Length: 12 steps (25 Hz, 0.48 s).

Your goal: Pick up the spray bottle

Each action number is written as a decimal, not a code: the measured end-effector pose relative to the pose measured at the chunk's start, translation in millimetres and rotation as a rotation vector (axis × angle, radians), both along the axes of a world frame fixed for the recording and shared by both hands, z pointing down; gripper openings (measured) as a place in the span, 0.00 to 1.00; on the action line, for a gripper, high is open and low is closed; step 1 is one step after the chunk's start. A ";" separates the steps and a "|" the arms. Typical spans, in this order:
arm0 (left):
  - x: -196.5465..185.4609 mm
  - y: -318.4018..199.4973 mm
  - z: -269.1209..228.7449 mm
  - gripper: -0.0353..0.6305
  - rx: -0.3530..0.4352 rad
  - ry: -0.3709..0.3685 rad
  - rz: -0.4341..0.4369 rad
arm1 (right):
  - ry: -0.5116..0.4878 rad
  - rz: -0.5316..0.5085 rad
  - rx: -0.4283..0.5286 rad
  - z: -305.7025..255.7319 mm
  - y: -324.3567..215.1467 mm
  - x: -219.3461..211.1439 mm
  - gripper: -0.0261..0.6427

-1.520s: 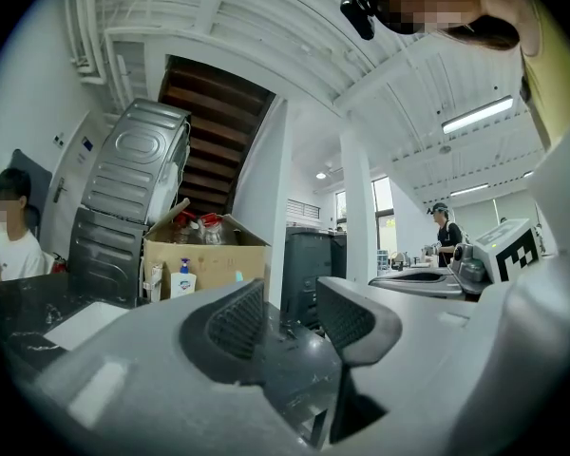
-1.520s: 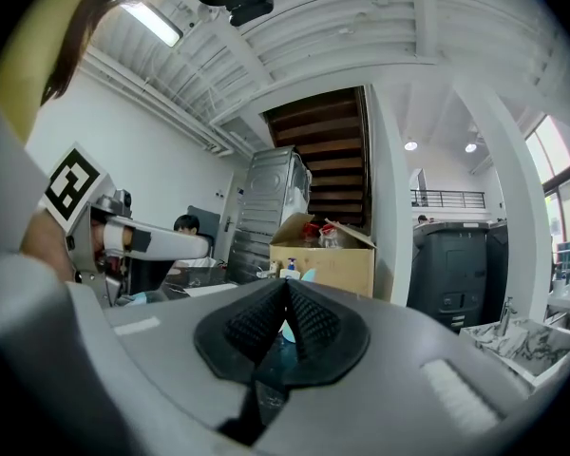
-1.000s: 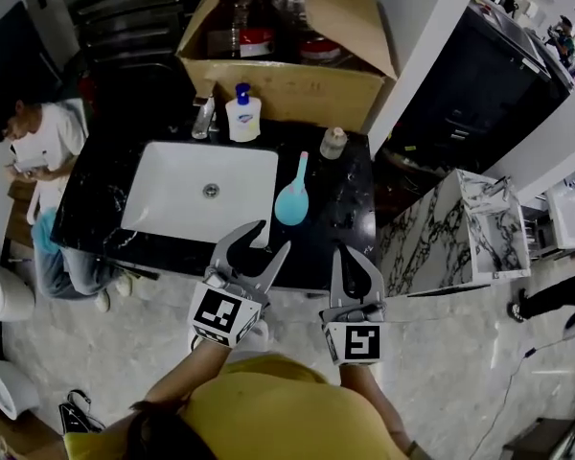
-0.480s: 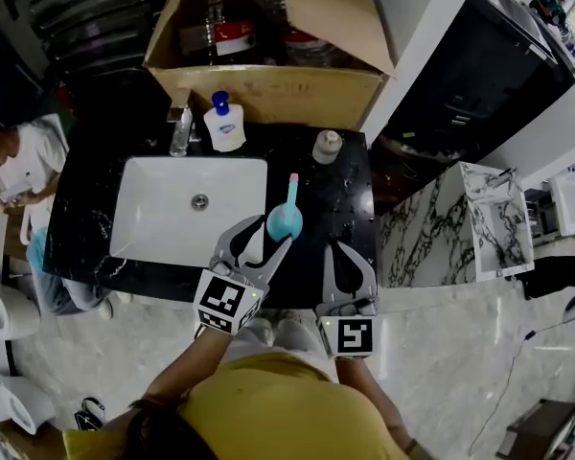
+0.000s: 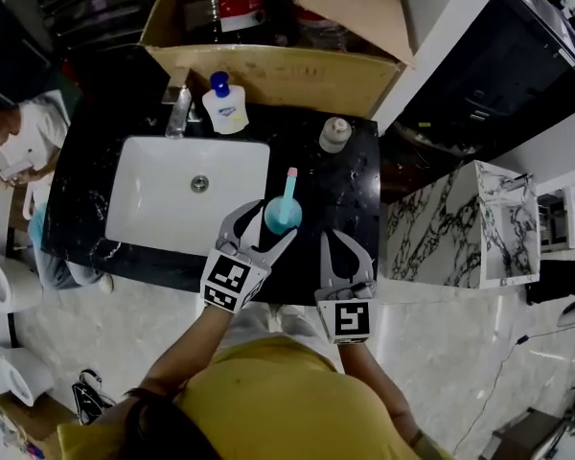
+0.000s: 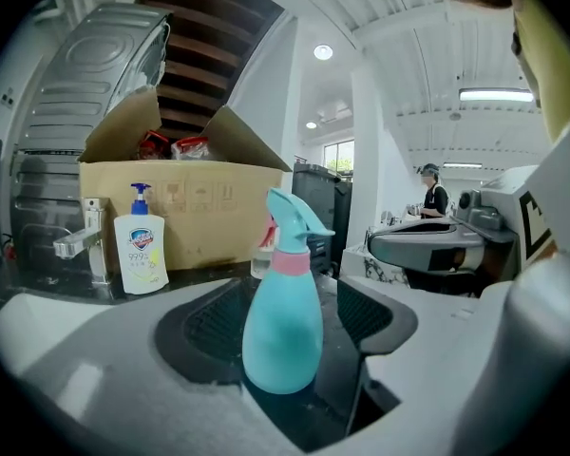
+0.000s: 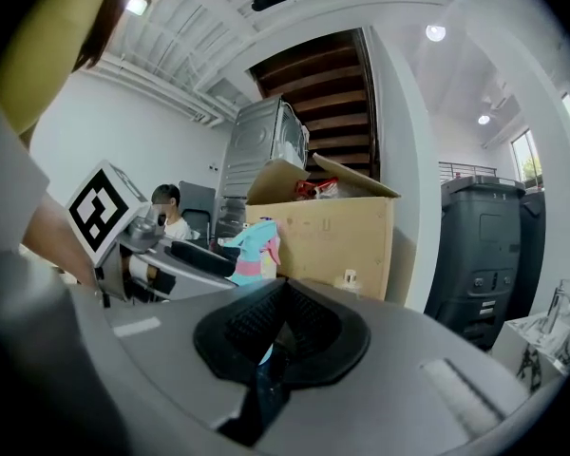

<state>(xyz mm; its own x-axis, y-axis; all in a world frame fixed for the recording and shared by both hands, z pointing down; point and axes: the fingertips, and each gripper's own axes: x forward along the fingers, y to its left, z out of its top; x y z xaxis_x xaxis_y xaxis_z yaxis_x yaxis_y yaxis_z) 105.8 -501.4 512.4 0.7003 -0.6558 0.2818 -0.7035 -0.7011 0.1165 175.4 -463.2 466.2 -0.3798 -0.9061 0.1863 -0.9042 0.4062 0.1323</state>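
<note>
Nearest the head camera is the wearer's yellow shirt (image 5: 268, 401), with both arms reaching forward over a pale, marbled floor (image 5: 105, 324). The left gripper (image 5: 264, 230) points at the counter edge, and its jaws are opening. The spray bottle (image 6: 283, 321) stands between them, and the ribbed pads (image 6: 204, 326) are not pressing on it. The right gripper (image 5: 346, 245) sits just beside it at the same edge. Its jaws are closed tip to tip with nothing in them.

The spray bottle (image 5: 283, 214) is teal with a pink collar. It stands upright on the black, white-veined countertop (image 5: 350, 195), just off the right rim of the white rectangular sink (image 5: 153, 199). In the right gripper view the spray bottle (image 7: 252, 250) shows off to the left, beyond the jaws.

Further back, a chrome faucet (image 5: 179, 113) and a white pump bottle of hand soap (image 5: 225, 105) with a blue top stand behind the basin. A small capped jar (image 5: 334, 134) is at the counter's far right.

Behind the counter is an open cardboard box (image 5: 268, 70) holding red-lidded items. A white marbled cabinet (image 5: 460, 228) stands to the right of the counter, with a dark unit (image 5: 479, 75) beyond it. A seated person in a white top (image 5: 24, 142) is at the far left. The left gripper view shows the underside of a staircase (image 6: 209, 65) above the box.
</note>
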 end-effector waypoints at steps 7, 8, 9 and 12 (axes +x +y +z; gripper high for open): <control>6.0 -10.5 35.3 0.67 -0.050 -0.092 0.011 | 0.013 -0.035 -0.027 20.1 -8.3 -1.2 0.04; 7.2 -12.0 41.1 0.68 -0.065 -0.100 0.012 | 0.018 -0.040 -0.030 22.0 -9.3 -1.4 0.04; 8.3 -14.2 46.3 0.69 -0.076 -0.108 0.015 | 0.021 -0.044 -0.032 23.5 -10.7 -2.3 0.04; 12.0 -19.0 62.3 0.71 -0.100 -0.133 0.034 | 0.022 -0.057 -0.039 31.4 -14.6 -5.8 0.04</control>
<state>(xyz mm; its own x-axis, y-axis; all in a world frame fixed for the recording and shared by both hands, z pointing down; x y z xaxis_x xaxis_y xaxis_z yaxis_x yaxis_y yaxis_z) 117.7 -520.4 574.6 0.6735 -0.5967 0.4363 -0.6935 -0.7143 0.0938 169.6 -477.8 497.6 -0.4257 -0.8751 0.2300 -0.8765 0.4620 0.1352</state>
